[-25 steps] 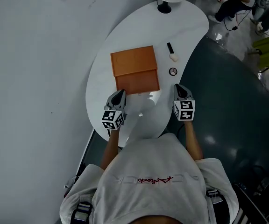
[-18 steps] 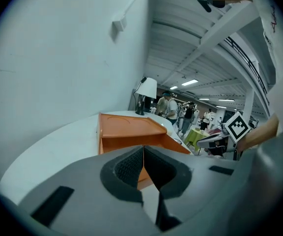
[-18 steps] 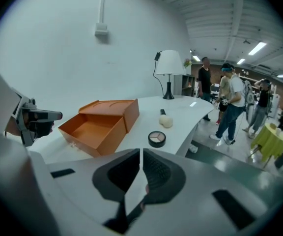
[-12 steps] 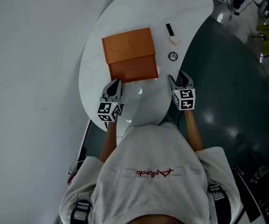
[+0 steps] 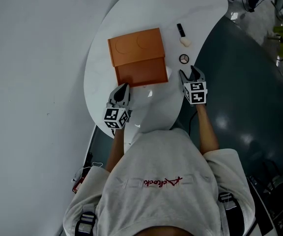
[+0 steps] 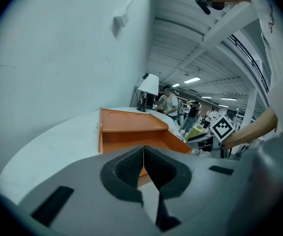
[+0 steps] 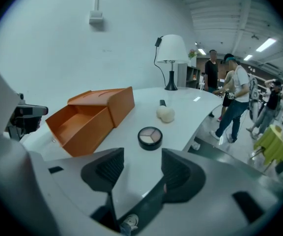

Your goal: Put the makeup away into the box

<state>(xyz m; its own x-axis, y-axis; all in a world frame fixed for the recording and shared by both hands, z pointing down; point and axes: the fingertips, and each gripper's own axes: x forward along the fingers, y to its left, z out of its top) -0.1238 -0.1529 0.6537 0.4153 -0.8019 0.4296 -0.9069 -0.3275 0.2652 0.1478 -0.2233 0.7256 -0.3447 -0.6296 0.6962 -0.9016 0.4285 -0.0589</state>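
Your right tongs [image 7: 140,168] have just been spreading and hang released, nothing between them, aimed at the round eyeshadow compact [image 7: 150,137] just ahead on the white worktop [image 5: 146,114], which looks like your first pick. Past it lie a pale sponge [image 7: 165,113] and a black tube [image 7: 162,103], all beside the open orange box [image 7: 90,117]. Your left tongs [image 6: 143,167] are clenched and empty at the box's front, probably to steady it.

A line of red cursive lettering [image 5: 161,182] runs across the back of the person's grey shirt [image 5: 181,156], too small and stylised to read. No other text is legible.
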